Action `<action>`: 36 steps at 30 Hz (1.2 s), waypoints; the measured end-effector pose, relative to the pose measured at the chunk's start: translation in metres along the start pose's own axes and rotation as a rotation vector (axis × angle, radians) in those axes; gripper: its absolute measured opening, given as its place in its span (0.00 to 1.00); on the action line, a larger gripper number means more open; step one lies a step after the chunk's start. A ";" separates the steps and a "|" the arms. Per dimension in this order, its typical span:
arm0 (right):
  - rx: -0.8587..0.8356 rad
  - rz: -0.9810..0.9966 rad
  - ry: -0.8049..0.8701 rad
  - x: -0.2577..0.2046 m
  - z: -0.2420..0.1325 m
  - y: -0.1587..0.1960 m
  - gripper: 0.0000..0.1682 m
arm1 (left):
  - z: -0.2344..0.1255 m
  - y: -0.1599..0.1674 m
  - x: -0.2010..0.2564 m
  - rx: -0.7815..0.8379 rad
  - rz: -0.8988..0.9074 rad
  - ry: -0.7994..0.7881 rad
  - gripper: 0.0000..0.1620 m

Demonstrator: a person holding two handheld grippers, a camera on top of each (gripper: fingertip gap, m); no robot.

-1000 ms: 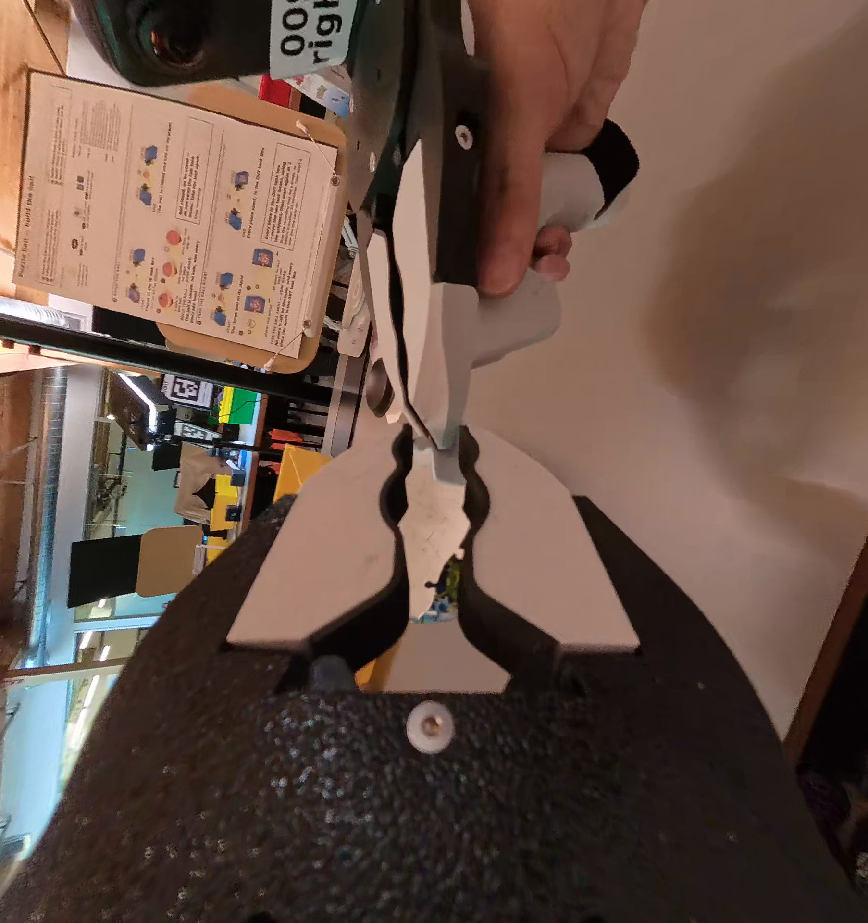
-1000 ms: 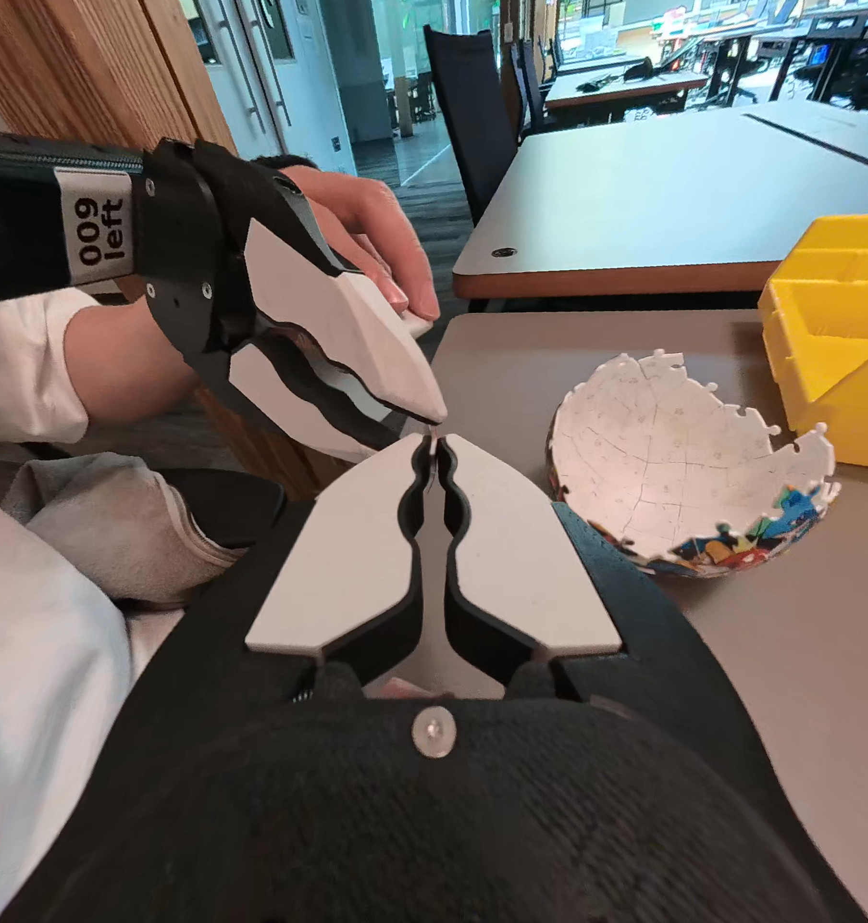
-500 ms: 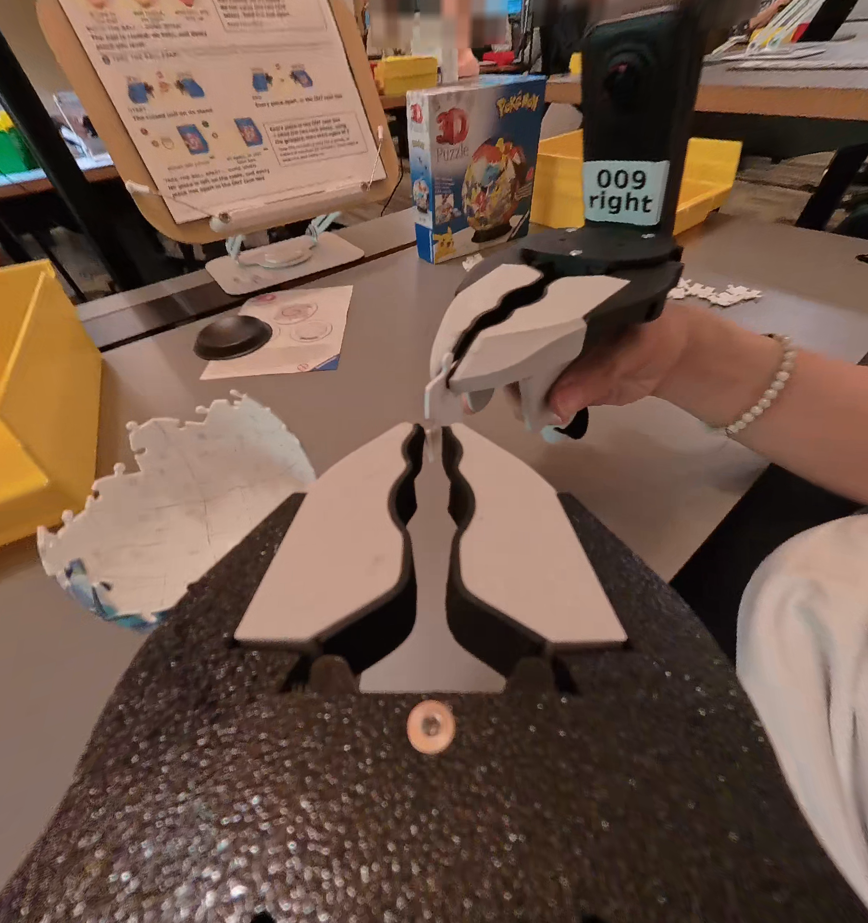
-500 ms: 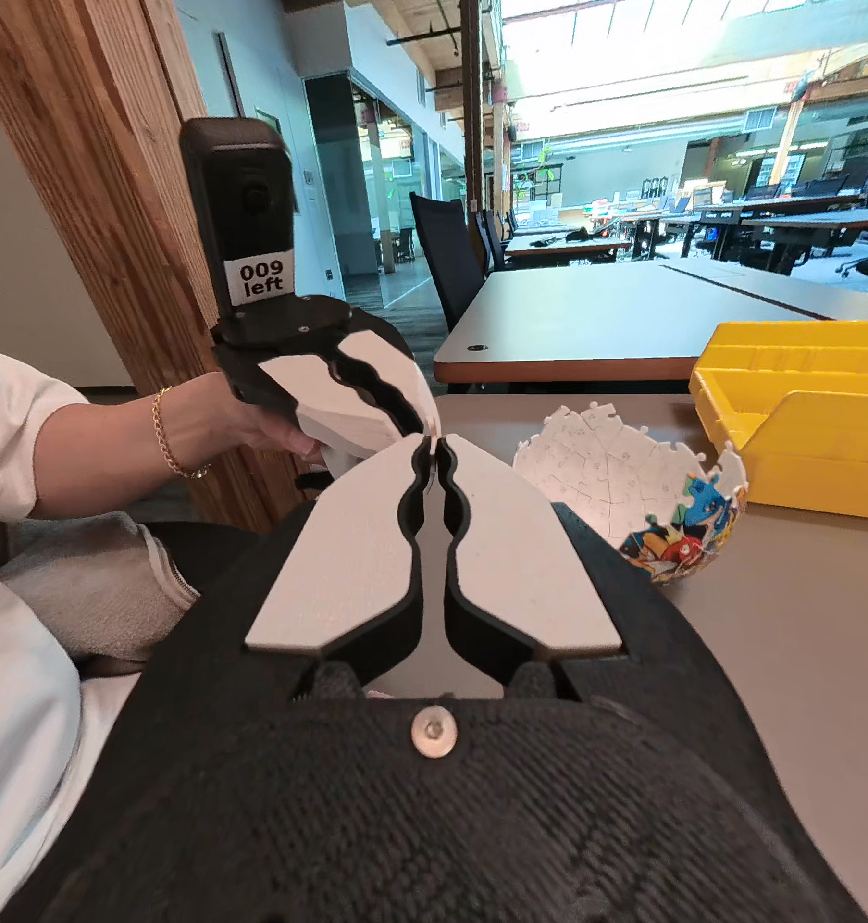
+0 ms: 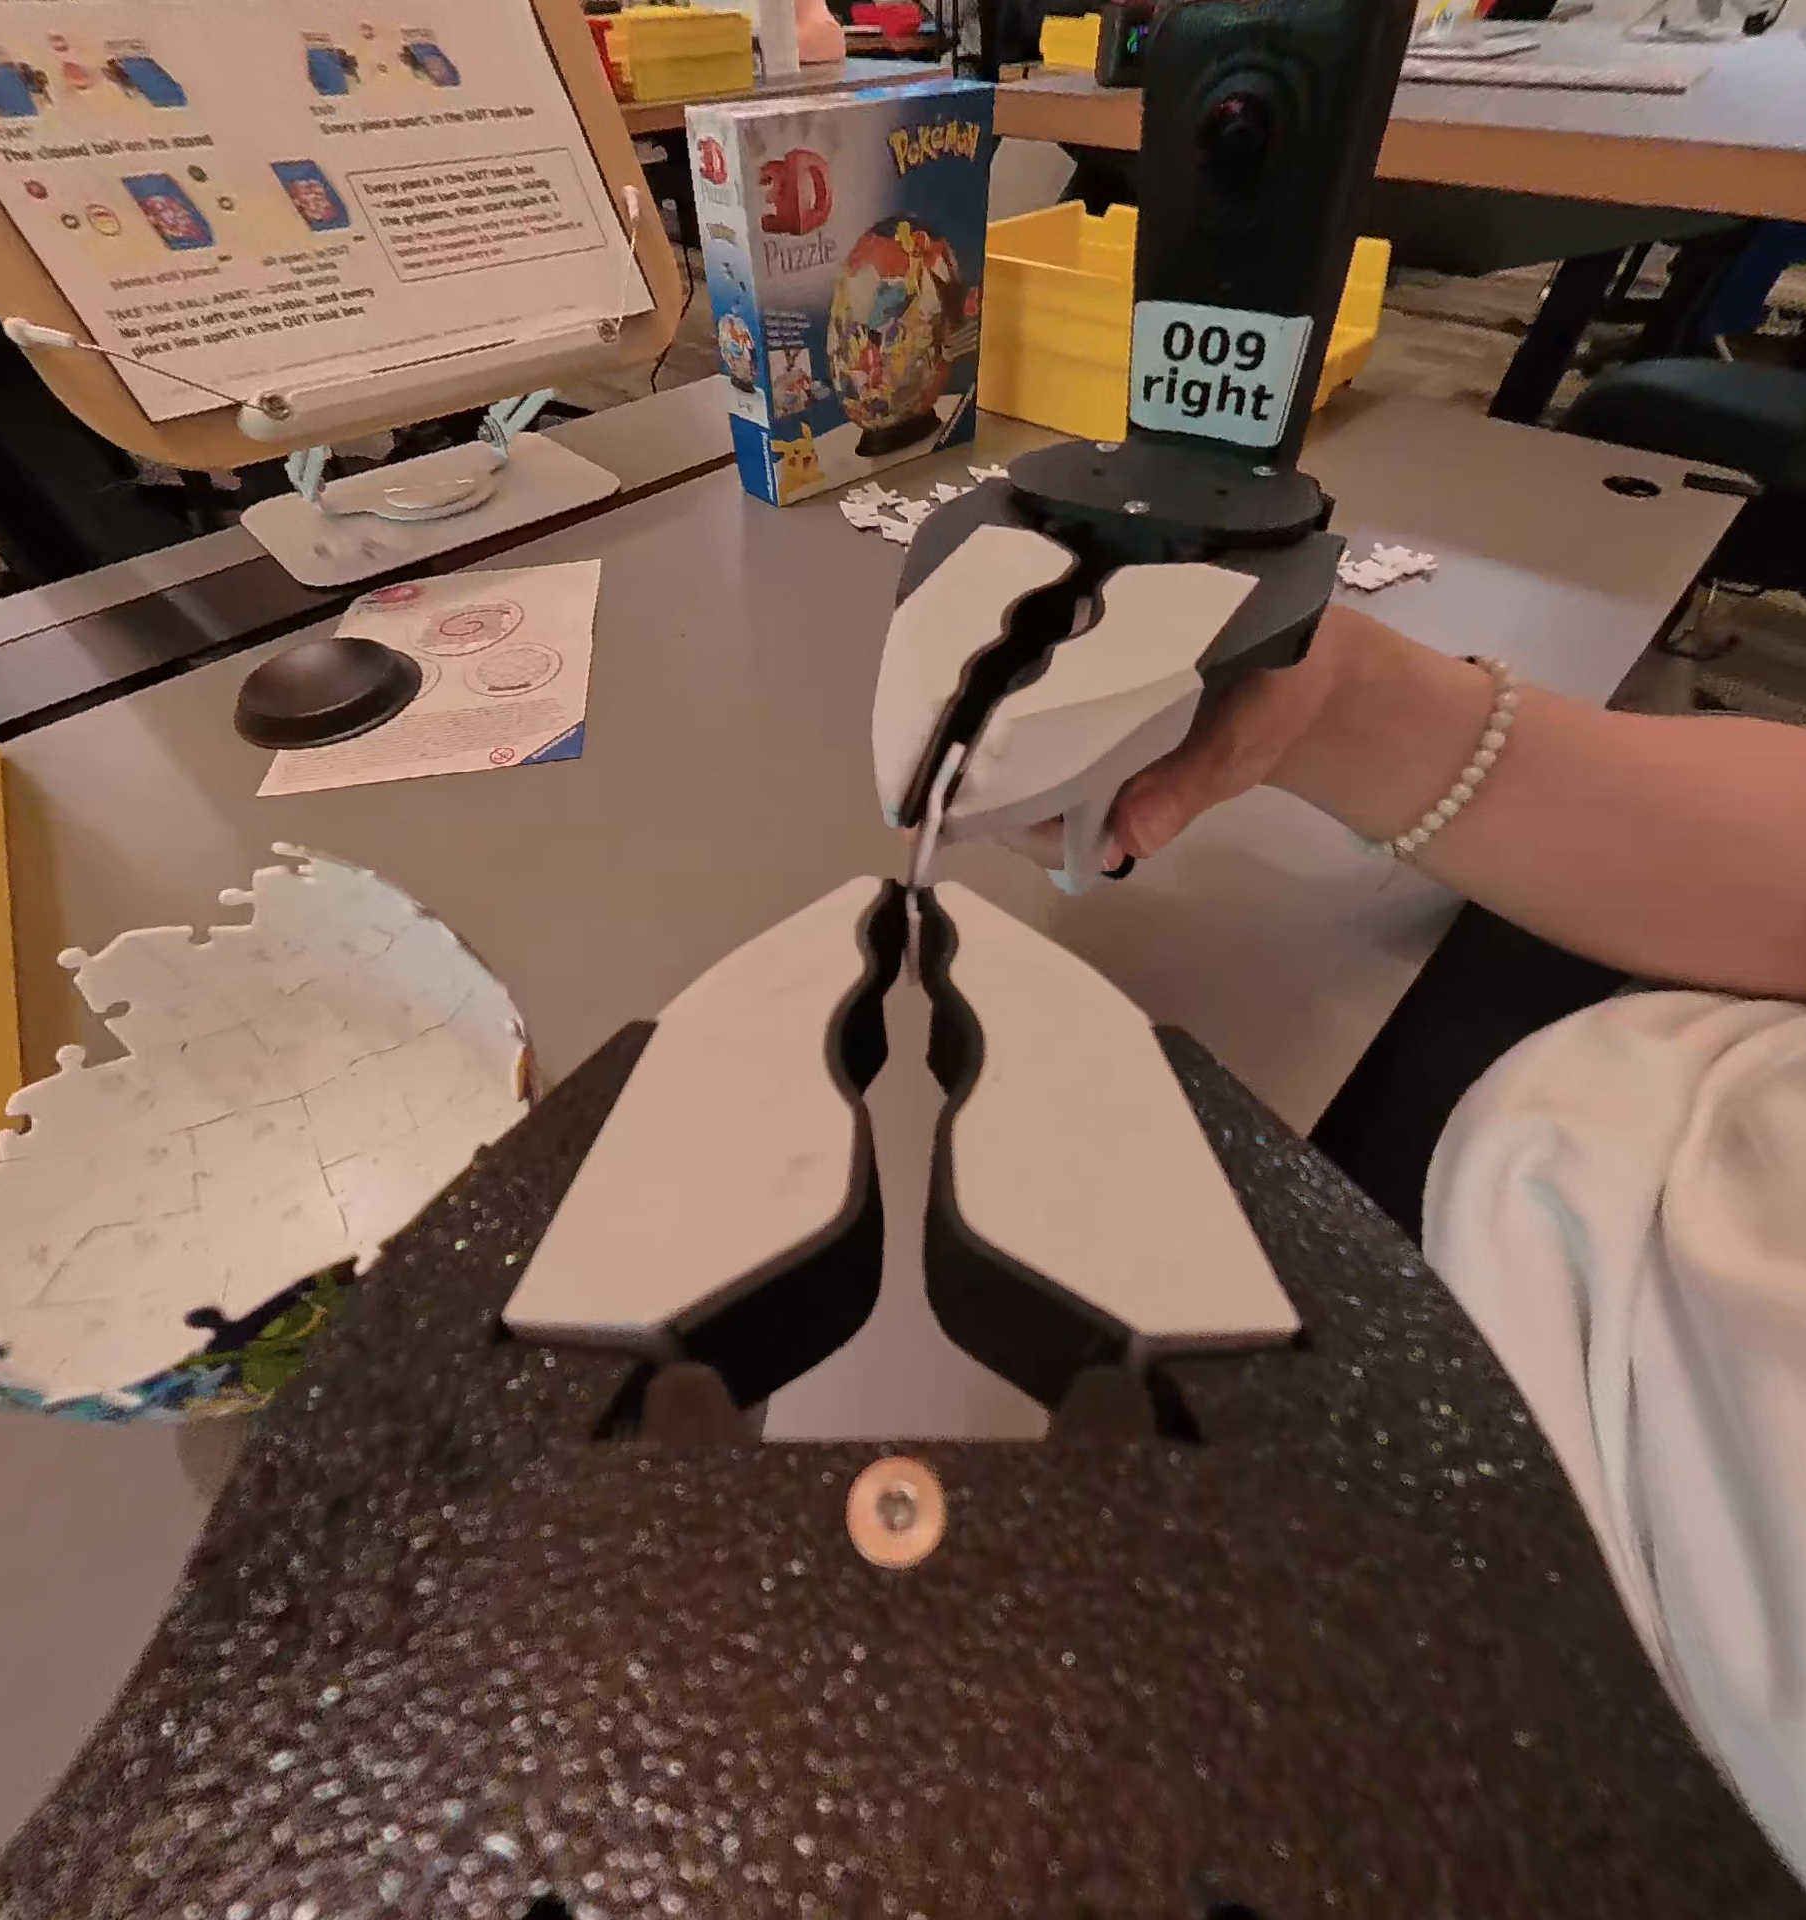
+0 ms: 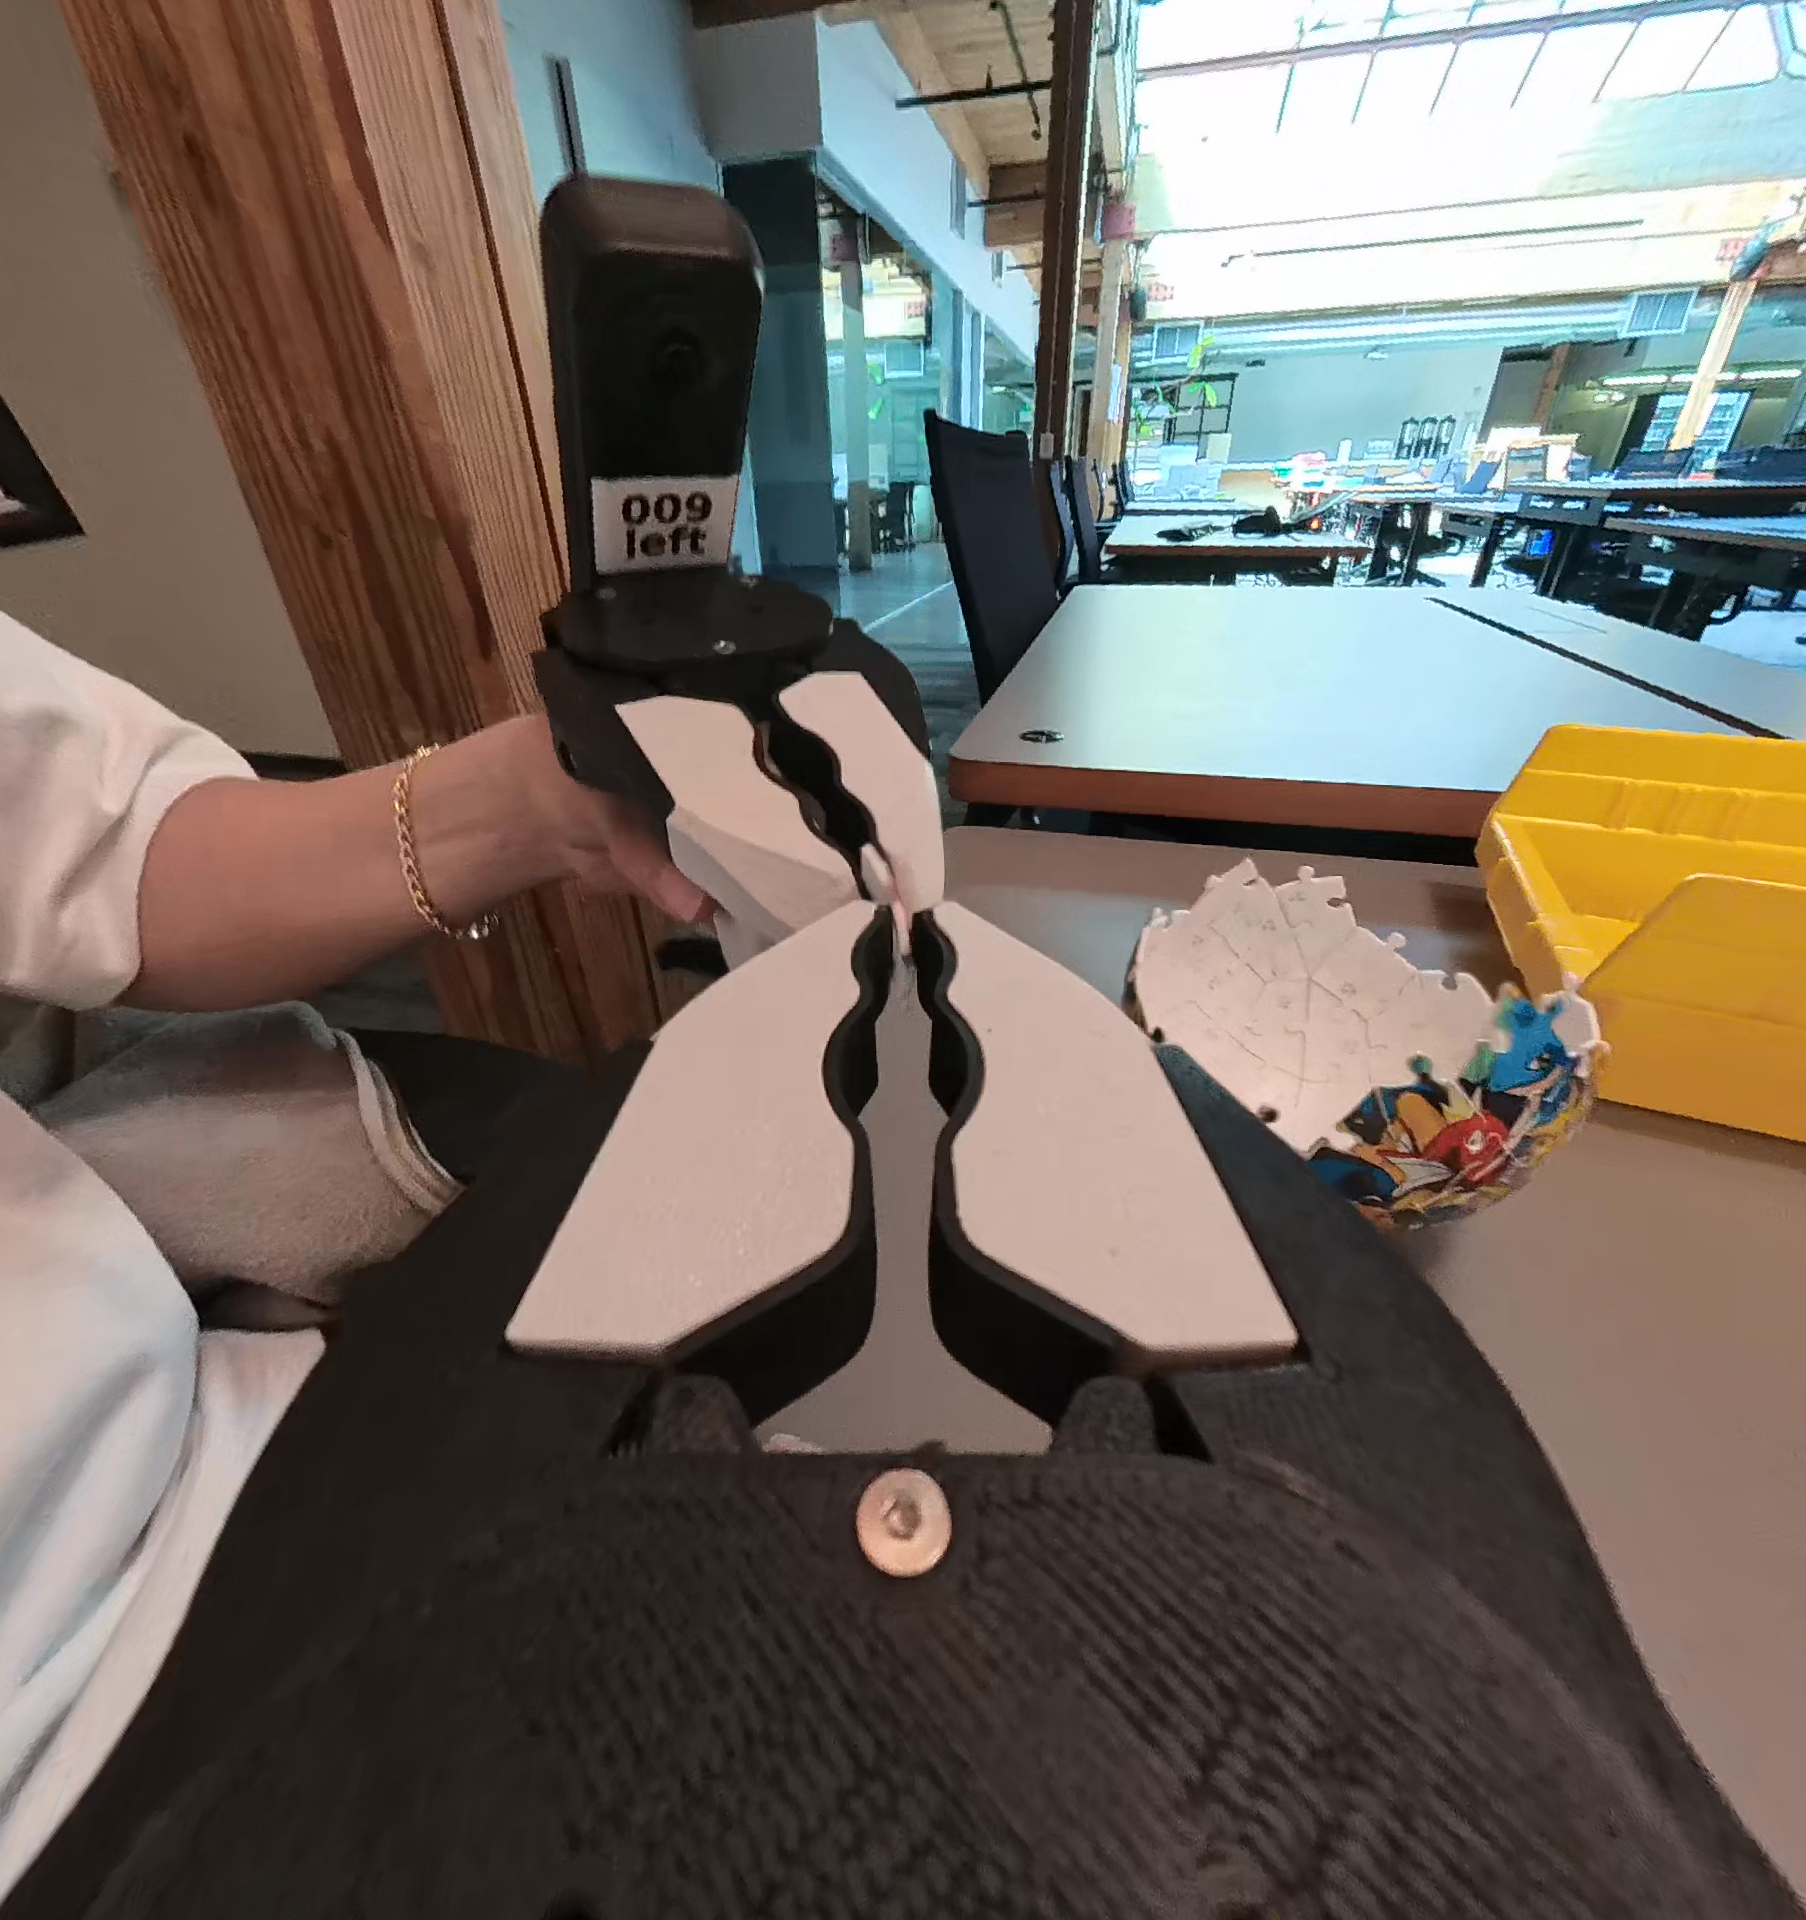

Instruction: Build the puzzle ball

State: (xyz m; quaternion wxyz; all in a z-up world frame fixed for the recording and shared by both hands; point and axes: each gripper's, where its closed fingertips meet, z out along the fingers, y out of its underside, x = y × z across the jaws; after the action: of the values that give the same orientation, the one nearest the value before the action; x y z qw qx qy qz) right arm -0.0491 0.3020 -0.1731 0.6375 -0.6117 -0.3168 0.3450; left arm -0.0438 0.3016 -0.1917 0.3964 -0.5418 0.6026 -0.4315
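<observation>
My left gripper (image 5: 909, 906) and my right gripper (image 6: 904, 920) meet tip to tip above the near table edge. Each is shut on a thin white puzzle piece seen edge on. The piece in the right gripper (image 5: 928, 821) reaches down into the left jaws. The piece in the left gripper (image 6: 881, 864) touches the right tips. I cannot tell whether these are two pieces or one joined bit. The half-built puzzle ball (image 5: 224, 1122), a white-inside shell with jagged rim and colourful outside (image 6: 1398, 1101), lies on the grey table, open side up.
Yellow bins stand beside the shell (image 6: 1709, 935) and at the back (image 5: 1065, 312). The puzzle box (image 5: 847, 301), loose white pieces (image 5: 899, 509), a black ball stand (image 5: 322, 691), a leaflet (image 5: 452, 675) and an instruction board (image 5: 286, 187) are farther back. A person's arms and lap are close. The grippers are tip to tip, or close to it. From either gripper's tips it is about 30 cm to the shell (image 6: 1709, 935).
Both grippers have turned from tilted to upright while staying tip to tip. The left view has rolled from sideways to level and moved closer to the right gripper.
</observation>
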 end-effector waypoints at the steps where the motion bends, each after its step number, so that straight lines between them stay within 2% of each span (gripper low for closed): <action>1: -0.014 -0.014 -0.005 -0.001 -0.001 0.002 0.02 | 0.000 0.001 0.001 -0.013 0.000 0.012 0.01; 3: -0.054 -0.044 0.007 0.000 -0.003 0.006 0.04 | -0.002 0.004 -0.002 -0.044 -0.002 0.004 0.01; 5: -0.088 -0.079 0.023 0.001 -0.004 0.009 0.14 | -0.005 0.009 -0.006 -0.098 0.020 -0.005 0.01; 8: -0.118 -0.109 0.031 0.003 0.000 0.009 0.15 | -0.008 0.011 -0.006 -0.179 0.094 0.020 0.01; 11: -0.123 -0.132 0.026 0.005 0.003 0.004 0.11 | -0.010 0.013 -0.012 -0.262 0.146 0.027 0.01; 14: -0.132 -0.150 0.018 0.008 0.005 0.001 0.00 | -0.011 0.009 -0.019 -0.294 0.150 0.027 0.01; 22: -0.160 -0.187 0.022 0.014 0.009 0.002 0.01 | -0.014 0.009 -0.025 -0.383 0.199 0.031 0.01; 28: -0.198 -0.249 0.025 0.013 0.011 0.010 0.07 | -0.014 0.015 -0.029 -0.414 0.202 0.020 0.01; 31: -0.213 -0.250 0.035 0.015 0.013 0.014 0.06 | -0.014 0.012 -0.026 -0.390 0.189 0.037 0.01; 32: -0.212 -0.257 0.033 0.016 0.014 0.015 0.02 | -0.014 0.010 -0.026 -0.386 0.189 0.036 0.01; 36: -0.174 -0.210 0.040 0.017 0.018 0.008 0.01 | -0.018 0.004 -0.029 -0.378 0.200 0.031 0.01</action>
State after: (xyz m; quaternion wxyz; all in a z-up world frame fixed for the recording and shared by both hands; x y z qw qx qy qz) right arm -0.0551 0.3259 -0.1803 0.6209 -0.6349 -0.3949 0.2352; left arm -0.0594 0.3326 -0.1896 0.3193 -0.5371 0.7296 -0.2778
